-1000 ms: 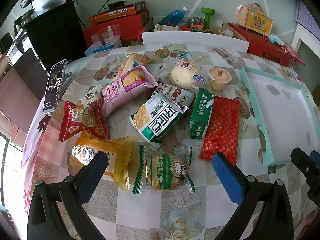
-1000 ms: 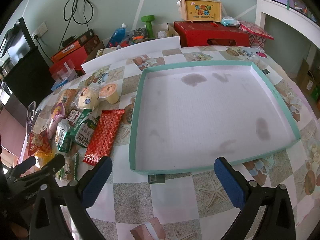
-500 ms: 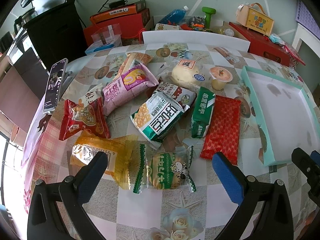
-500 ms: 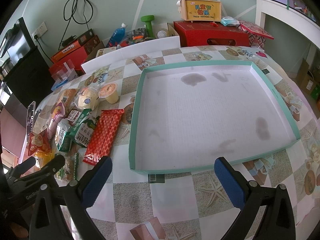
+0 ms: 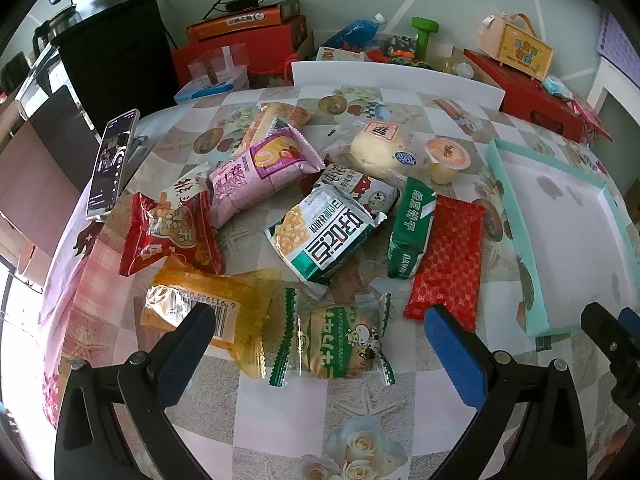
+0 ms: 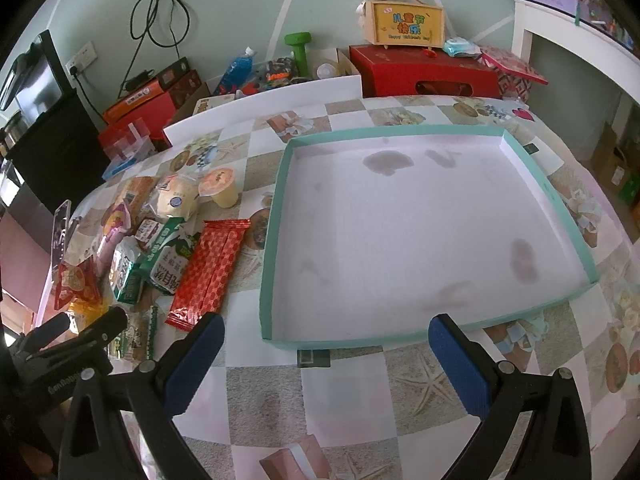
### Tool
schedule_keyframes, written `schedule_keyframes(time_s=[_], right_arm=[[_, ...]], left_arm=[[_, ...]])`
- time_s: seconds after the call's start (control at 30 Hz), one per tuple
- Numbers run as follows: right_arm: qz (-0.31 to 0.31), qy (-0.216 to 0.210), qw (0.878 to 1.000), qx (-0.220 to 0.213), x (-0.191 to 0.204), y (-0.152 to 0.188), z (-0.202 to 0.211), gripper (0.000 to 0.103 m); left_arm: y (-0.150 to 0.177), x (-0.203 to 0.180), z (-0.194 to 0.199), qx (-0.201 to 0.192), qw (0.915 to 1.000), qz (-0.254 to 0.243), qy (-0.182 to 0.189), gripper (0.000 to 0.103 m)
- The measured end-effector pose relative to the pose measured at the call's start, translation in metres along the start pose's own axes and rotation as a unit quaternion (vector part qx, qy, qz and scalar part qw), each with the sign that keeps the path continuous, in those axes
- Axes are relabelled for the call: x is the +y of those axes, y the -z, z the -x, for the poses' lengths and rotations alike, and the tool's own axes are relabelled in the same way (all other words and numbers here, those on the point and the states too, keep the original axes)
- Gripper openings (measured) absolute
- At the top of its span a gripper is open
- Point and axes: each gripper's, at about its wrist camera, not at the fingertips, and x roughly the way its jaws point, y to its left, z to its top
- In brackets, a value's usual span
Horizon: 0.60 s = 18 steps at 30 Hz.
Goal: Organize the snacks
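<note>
Several snack packets lie in a heap on the patterned table: a green cartoon-cow packet (image 5: 340, 340), an orange packet (image 5: 208, 312), a red patterned bar (image 5: 448, 256), a white-and-green bag (image 5: 324, 236), a pink bag (image 5: 260, 172) and a jelly cup (image 5: 446, 160). My left gripper (image 5: 320, 322) stands open just in front of the green cow packet, holding nothing. A shallow teal-rimmed tray (image 6: 272, 256) with a bare white floor lies to the right of the heap. My right gripper (image 6: 328, 330) is open at the tray's near edge, holding nothing.
A phone (image 5: 114, 164) leans on a stand at the table's left edge. A white board (image 5: 396, 80) stands along the far edge, with red boxes (image 6: 424, 72), a green dumbbell (image 6: 298, 46) and a blue bottle (image 6: 236, 68) behind it. A black cabinet (image 5: 116, 64) stands at far left.
The left gripper has crept slightly toward the snack heap. The right gripper and the tray look unchanged.
</note>
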Motion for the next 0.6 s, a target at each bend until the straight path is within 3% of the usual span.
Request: schedule_keyframes(time_s=[0.3,0.6], right_arm=[[0.022,-0.03,0.999,-0.013,0.028,-0.002,-0.002,0.103],[0.078,-0.079,0.994,0.004,0.088,0.002,-0.023,0.103]], left_arm=[[-0.009,0.043,0.012,-0.028,0.9966,0.077,0.003,0.103],[-0.004,0.096,0.002,-0.012,0.9869,0.16,-0.007,0.103]])
